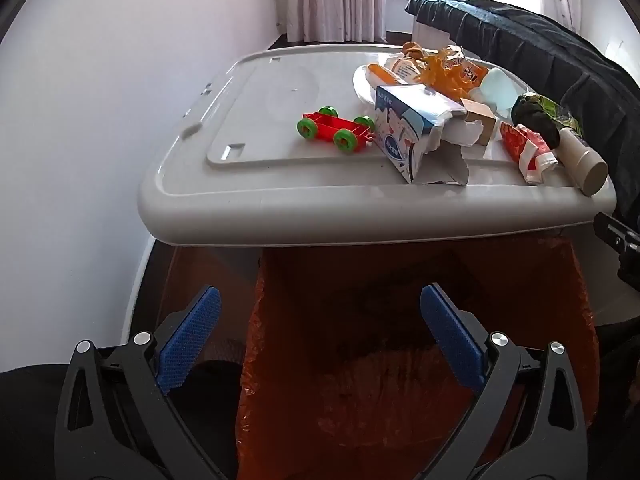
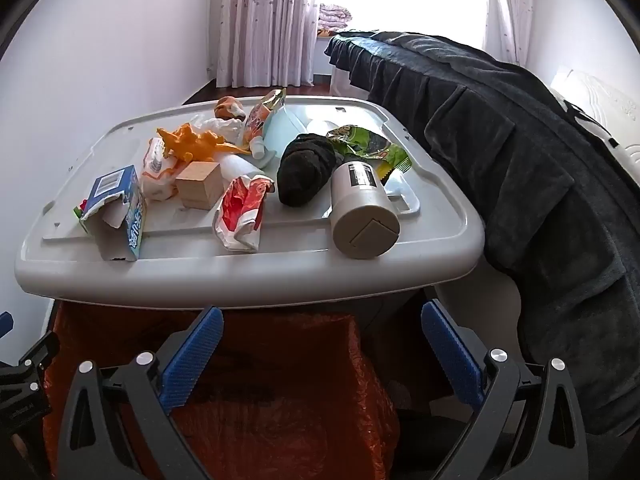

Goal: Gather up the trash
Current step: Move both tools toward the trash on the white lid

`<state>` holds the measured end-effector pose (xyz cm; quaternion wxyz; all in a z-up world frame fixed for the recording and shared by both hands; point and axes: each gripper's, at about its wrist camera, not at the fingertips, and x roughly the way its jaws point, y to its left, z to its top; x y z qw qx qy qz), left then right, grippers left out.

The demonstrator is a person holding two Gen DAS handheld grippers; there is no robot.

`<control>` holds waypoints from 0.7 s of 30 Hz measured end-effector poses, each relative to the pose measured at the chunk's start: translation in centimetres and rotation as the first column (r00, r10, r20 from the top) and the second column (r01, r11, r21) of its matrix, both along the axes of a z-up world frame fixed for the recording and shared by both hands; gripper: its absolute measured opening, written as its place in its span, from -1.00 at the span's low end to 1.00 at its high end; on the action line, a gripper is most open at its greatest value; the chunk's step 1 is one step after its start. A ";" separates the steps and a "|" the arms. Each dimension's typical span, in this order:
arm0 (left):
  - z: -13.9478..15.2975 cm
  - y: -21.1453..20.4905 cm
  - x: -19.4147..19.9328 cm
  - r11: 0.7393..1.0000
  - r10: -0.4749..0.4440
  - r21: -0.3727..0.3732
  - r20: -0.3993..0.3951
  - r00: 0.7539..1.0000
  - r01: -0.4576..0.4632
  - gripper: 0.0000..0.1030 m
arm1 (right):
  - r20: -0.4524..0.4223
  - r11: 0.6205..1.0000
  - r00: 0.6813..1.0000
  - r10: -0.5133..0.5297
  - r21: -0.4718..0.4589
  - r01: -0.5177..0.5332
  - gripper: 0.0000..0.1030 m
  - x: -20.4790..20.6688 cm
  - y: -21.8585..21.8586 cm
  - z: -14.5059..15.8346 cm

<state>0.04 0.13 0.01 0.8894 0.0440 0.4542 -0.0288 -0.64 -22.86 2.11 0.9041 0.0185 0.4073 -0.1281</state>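
desk: grey plastic lid (image 2: 440, 240) serving as the desk; bare strip along its near edge, litter and toys mixed on top.
trash bag: orange bag (image 1: 400, 380) hangs open below the desk's near edge, at 6 o'clock in both views, directly under both tongs.
carton: torn blue-and-white carton (image 2: 120, 216) at 9 o'clock of the pile in the right view, lying on its side, mouth ripped open. judged light, thin card, crushes easily; take it across the intact printed body, not the torn flap.
red wrapper: crumpled red-and-white wrapper (image 2: 242, 212) just right of the carton, near the front edge. judged near weightless, soft, slick film; pinch a raised fold.
bottle: beige bottle (image 2: 362, 208) at 3 o'clock of the wrapper, on its side, cap end toward the camera, touching the black sock (image 2: 304, 176). judged rigid, smooth, may roll; grip across the barrel.
green packet: green snack bag (image 2: 372, 146) behind the bottle at 12 o'clock. judged light and crinkly.
not trash (judgement): toy car (image 1: 336, 130), orange dinosaur (image 2: 196, 144), wooden block (image 2: 199, 184), sock.
left tongs: left tongs (image 1: 320, 340) spread wide, holding nothing, low in front of the desk, over the bag mouth, pointing level toward the desk.
right tongs: right tongs (image 2: 322, 356) likewise spread and vacant, below the desk edge, aimed toward 12 o'clock at the wrapper and bottle.
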 end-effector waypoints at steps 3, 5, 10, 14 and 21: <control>-0.2 0.2 0.1 1.000 0.011 -0.018 -0.012 1.000 -0.011 0.89 | -0.002 1.000 1.000 -0.004 0.002 0.004 0.90 0.1 -0.1 0.0; -0.3 0.2 0.2 1.000 0.014 -0.027 -0.018 1.000 -0.015 0.89 | -0.003 1.000 1.000 -0.001 -0.002 0.001 0.90 0.2 -0.1 -0.1; -0.2 0.4 0.0 1.000 -0.002 -0.012 -0.031 1.000 0.001 0.89 | -0.005 1.000 1.000 -0.004 0.001 0.004 0.90 0.0 0.0 0.2; -0.7 0.0 0.3 1.000 -0.012 -0.012 -0.066 0.998 0.011 0.89 | -0.010 1.000 1.000 -0.009 0.004 0.009 0.90 0.0 -0.1 0.0; -1.3 -0.9 0.6 0.998 -0.034 -0.052 -0.117 0.993 0.028 0.89 | -0.018 1.000 0.999 -0.026 0.002 0.026 0.90 0.1 -0.6 -0.3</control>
